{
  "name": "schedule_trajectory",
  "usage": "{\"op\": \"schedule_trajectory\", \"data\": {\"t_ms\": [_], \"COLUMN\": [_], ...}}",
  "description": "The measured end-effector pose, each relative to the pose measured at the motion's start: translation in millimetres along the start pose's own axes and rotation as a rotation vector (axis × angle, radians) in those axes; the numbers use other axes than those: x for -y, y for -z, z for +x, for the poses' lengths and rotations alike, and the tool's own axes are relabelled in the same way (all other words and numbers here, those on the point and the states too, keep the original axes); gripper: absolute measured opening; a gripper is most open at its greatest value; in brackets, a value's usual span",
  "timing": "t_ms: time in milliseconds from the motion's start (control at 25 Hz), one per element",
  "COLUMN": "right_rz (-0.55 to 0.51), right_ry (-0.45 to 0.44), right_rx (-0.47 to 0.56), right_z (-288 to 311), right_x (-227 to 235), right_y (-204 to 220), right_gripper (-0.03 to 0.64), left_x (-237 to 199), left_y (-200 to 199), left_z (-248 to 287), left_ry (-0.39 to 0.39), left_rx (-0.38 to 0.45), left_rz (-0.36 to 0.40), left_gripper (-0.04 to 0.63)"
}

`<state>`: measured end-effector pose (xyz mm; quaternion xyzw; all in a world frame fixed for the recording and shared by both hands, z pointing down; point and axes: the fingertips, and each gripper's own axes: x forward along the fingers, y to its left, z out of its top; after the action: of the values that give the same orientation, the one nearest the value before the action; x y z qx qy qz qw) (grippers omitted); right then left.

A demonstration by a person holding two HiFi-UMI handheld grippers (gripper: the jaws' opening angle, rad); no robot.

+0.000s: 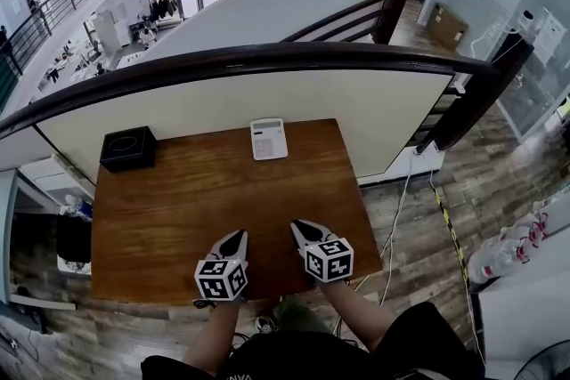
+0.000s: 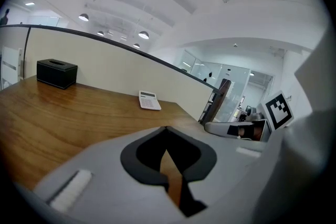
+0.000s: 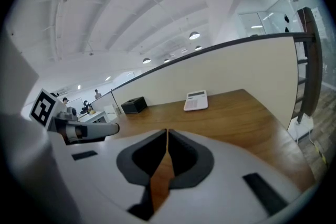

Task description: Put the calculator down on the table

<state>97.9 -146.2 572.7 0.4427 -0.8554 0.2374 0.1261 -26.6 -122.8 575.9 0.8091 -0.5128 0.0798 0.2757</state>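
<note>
Left gripper [image 1: 240, 234], right gripper [image 1: 297, 225], both closed, white calculator [image 1: 268, 139] on wooden table [image 1: 196, 191]

Black open-topped box [image 1: 127, 148] at far left, dark curved handrail [image 1: 267, 60] over cream partition [image 1: 267, 98], wood-plank floor [image 1: 419, 222] at right

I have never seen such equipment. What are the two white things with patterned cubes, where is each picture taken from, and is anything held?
There is no robot: a person holds a two-jaw tool in each hand, the left gripper and the right gripper; the cubes are parts of them. The head view is from a camera on the person's head, looking down. The other two are from a camera on each gripper, looking along its jaws. On the wooden table lie a white calculator at the far edge and a black box at the far left corner. Both grippers are shut and hold nothing.
</note>
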Motion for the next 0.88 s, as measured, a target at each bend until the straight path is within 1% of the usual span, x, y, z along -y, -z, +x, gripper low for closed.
{"op": "schedule_trajectory", "data": {"t_ms": [480,880], "right_rz": [-0.019,-0.021], "right_ry": [0.003,0.011], "right_rx": [-0.012,-0.030], "right_z": [-44.3,-71.7], "right_x": [-41.4,-62.8], "right_y": [37.6,68.0], "right_gripper": [0.021,0.020], "left_x": [23.1,34.9], "left_y": [30.1,61.5], "left_z": [-55.5,-89.3], "left_ry": [0.046,0.064], "left_rx": [-0.014,-0.042], "left_rz": [0.030,0.030], "left_gripper": [0.011,0.011]}}
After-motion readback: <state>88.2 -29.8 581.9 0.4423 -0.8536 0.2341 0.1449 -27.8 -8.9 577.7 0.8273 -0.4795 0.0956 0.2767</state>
